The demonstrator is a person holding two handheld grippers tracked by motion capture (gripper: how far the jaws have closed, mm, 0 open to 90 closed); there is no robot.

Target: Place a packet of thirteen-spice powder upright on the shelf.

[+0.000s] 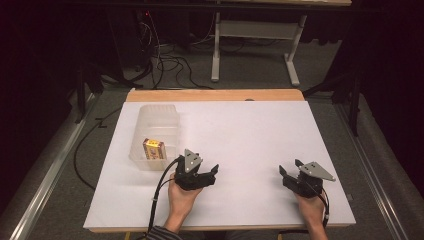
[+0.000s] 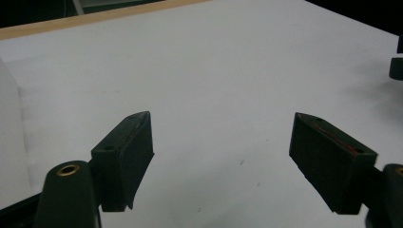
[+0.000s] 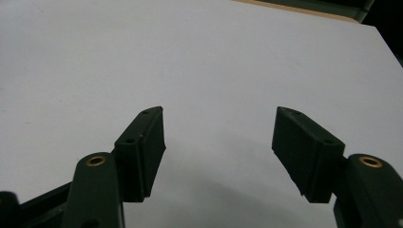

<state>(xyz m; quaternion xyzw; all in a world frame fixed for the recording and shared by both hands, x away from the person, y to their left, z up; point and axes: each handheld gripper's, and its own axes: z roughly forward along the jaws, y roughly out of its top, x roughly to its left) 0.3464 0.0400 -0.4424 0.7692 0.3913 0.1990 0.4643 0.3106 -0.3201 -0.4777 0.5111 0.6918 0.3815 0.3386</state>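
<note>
A clear plastic bin (image 1: 155,116) stands on the white table top (image 1: 245,130) at the left. Inside it lies a small yellow and red box (image 1: 153,149), near its front wall. Just right of the bin's front corner my left gripper (image 1: 209,171) rests low over the table, open, with nothing between its jaws (image 2: 221,128). Near the front right of the table my right gripper (image 1: 289,168) is also open and holds nothing (image 3: 219,121). A bit of the bin's wall (image 2: 9,123) shows at the left edge of the left gripper view.
The table's wooden far edge (image 1: 215,95) runs along the back. Beyond it, cables (image 1: 172,62) lie on the floor by a white desk frame (image 1: 255,45). The other gripper's jaw tip (image 2: 397,59) shows at the right edge of the left gripper view.
</note>
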